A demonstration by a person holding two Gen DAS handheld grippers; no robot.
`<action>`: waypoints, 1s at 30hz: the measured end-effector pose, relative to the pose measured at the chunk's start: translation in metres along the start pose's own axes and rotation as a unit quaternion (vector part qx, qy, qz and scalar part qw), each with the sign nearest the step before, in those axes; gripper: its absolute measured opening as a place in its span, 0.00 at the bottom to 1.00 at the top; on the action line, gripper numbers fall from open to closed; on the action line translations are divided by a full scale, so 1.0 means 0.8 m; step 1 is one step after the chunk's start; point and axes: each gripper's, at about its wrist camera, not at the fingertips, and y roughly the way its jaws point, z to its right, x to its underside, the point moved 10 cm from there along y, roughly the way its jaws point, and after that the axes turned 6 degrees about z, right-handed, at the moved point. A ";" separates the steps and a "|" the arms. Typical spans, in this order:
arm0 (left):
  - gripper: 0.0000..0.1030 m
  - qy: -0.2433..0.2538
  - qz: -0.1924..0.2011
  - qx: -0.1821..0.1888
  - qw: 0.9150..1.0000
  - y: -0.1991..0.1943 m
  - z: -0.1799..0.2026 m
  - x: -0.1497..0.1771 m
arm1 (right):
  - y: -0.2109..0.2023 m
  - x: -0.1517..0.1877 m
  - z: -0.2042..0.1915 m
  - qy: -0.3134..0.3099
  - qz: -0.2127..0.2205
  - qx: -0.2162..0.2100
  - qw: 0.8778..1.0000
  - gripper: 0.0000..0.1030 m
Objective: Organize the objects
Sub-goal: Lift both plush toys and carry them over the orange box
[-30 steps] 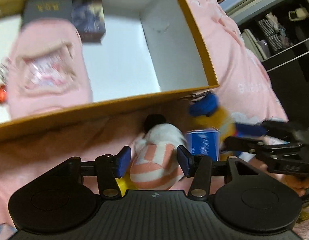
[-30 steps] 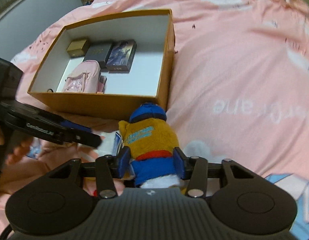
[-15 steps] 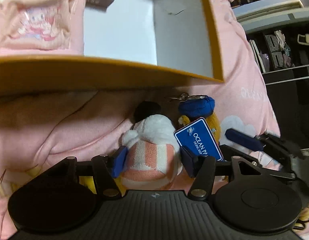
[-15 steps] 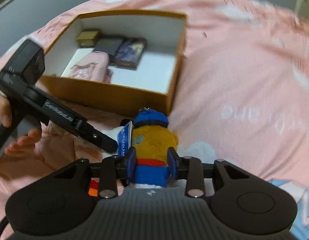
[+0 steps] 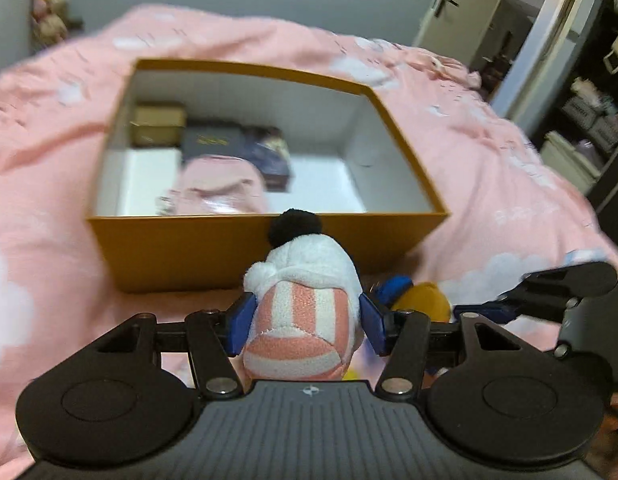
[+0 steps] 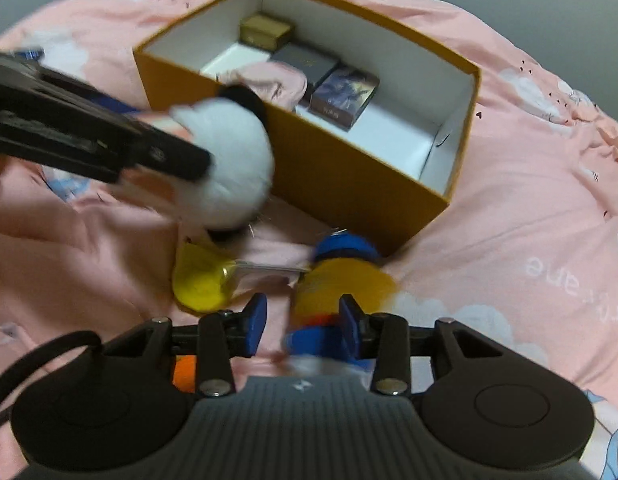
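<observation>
My left gripper (image 5: 307, 326) is shut on a pink-and-white striped plush (image 5: 305, 304) with a black pompom. It holds the plush off the bed, just in front of the orange box (image 5: 189, 248). The right wrist view shows the same plush (image 6: 233, 160) hanging near the box's near corner. My right gripper (image 6: 303, 326) points down over an orange plush with a blue cap (image 6: 333, 280) that lies on the bedspread. Its jaws are opening: the plush sits against the right pad and stands clear of the left one. That plush (image 5: 423, 300) also peeks out right of the striped one.
The box (image 6: 349, 176) has a white inside and holds a pink pouch (image 5: 221, 188), a gold box (image 5: 159, 124) and two dark boxes (image 6: 305, 60). A yellow soft item (image 6: 201, 280) on a chain lies on the pink bedspread (image 6: 529, 200). Shelves (image 5: 589, 120) stand at the right.
My left gripper has risen with the striped plush and tipped up, so the whole box shows. My right gripper has rolled and shifted, and its left pad has come away from the orange plush.
</observation>
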 end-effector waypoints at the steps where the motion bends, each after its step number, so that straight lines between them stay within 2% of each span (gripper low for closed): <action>1: 0.62 0.011 0.002 -0.017 1.000 0.001 -0.004 0.005 | 0.002 0.004 -0.003 -0.009 -0.005 0.010 1.000 0.44; 2: 0.62 0.018 -0.001 -0.033 0.999 0.002 -0.008 0.008 | 0.006 0.006 -0.005 -0.020 -0.008 0.021 1.000 0.50; 3: 0.63 0.020 -0.009 -0.046 0.999 0.005 -0.015 0.016 | 0.009 0.007 -0.008 -0.034 -0.011 0.030 0.999 0.51; 6: 0.64 -0.009 -0.043 -0.038 0.998 0.013 -0.026 0.029 | 0.017 0.010 -0.019 -0.061 -0.023 0.032 0.997 0.52; 8: 0.64 -0.016 -0.050 -0.034 0.998 0.012 -0.027 0.030 | 0.018 0.009 -0.019 -0.064 -0.026 0.034 0.997 0.53; 10: 0.64 -0.034 -0.060 -0.018 0.997 0.007 -0.028 0.031 | 0.015 0.004 -0.012 -0.036 -0.024 0.021 0.999 0.53; 13: 0.72 -0.090 -0.085 0.022 0.992 0.005 -0.033 0.033 | 0.009 -0.003 0.013 0.046 -0.029 -0.013 0.998 0.53; 15: 0.72 -0.107 -0.098 0.026 0.989 0.007 -0.036 0.034 | 0.010 -0.006 0.034 0.100 -0.034 -0.025 0.994 0.53; 19: 0.72 -0.087 -0.108 0.009 0.990 0.013 -0.036 0.034 | 0.020 0.002 0.060 0.188 -0.055 -0.056 0.979 0.52; 25: 0.74 -0.045 -0.115 -0.010 0.992 0.019 -0.027 0.034 | 0.056 0.026 0.057 0.274 -0.093 -0.114 0.950 0.52; 30: 0.74 -0.011 -0.117 -0.035 0.992 0.030 -0.023 0.029 | 0.061 0.028 0.055 0.279 -0.088 -0.119 0.949 0.51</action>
